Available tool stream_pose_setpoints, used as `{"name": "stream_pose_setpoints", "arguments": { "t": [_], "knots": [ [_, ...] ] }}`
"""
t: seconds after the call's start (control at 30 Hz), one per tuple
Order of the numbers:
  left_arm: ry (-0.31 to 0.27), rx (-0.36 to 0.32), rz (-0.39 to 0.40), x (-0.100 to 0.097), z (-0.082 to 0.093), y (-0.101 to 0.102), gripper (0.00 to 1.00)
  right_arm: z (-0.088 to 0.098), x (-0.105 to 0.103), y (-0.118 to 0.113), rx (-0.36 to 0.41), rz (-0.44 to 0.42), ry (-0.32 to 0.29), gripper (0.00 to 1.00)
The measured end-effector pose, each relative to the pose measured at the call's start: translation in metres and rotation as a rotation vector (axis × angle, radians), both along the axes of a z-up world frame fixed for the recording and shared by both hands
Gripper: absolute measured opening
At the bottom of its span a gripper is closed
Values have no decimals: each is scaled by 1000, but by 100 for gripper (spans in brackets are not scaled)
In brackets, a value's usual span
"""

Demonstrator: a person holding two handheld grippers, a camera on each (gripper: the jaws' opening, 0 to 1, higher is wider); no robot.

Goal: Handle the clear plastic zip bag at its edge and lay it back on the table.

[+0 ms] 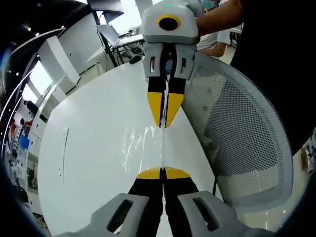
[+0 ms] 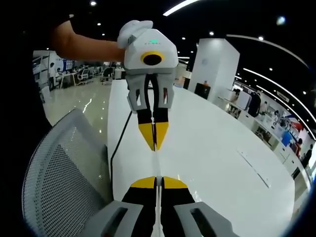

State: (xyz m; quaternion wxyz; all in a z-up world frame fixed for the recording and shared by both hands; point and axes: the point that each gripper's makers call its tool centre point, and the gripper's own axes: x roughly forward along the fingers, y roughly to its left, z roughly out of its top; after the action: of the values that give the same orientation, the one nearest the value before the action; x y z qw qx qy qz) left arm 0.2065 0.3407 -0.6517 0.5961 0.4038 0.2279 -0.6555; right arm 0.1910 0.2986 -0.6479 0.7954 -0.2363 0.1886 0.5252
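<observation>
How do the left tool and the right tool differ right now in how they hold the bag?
They hardly differ in grip. The left tool pinches the near end of the clear plastic zip bag in its own view; the right tool pinches the far end, pointing back at it. In the right gripper view the places swap: right tool near, left tool far. Shared: both have jaws shut on the bag's edge, stretched between them over the white table.

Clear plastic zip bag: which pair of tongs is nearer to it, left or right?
Neither: both hold it. The left tongs are shut on one edge of the clear plastic zip bag, the right tongs on the opposite edge.
</observation>
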Motion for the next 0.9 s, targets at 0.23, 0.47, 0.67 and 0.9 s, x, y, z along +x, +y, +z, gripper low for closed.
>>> {"name": "stream_pose_setpoints", "arguments": {
  "t": [0.23,0.47,0.67,0.9],
  "knots": [
    [0,11,-7,-3,-2,1,0,-3,-3,1,-40,19,0,0],
    [-1,22,-10,-4,-3,2,0,-7,-4,2,-76,38,-2,0],
    [1,25,-11,-5,-4,4,0,-8,-6,3,-85,43,1,0],
    [6,31,-8,-6,-6,6,0,-12,-6,1,-91,42,8,0]
  ]
}}
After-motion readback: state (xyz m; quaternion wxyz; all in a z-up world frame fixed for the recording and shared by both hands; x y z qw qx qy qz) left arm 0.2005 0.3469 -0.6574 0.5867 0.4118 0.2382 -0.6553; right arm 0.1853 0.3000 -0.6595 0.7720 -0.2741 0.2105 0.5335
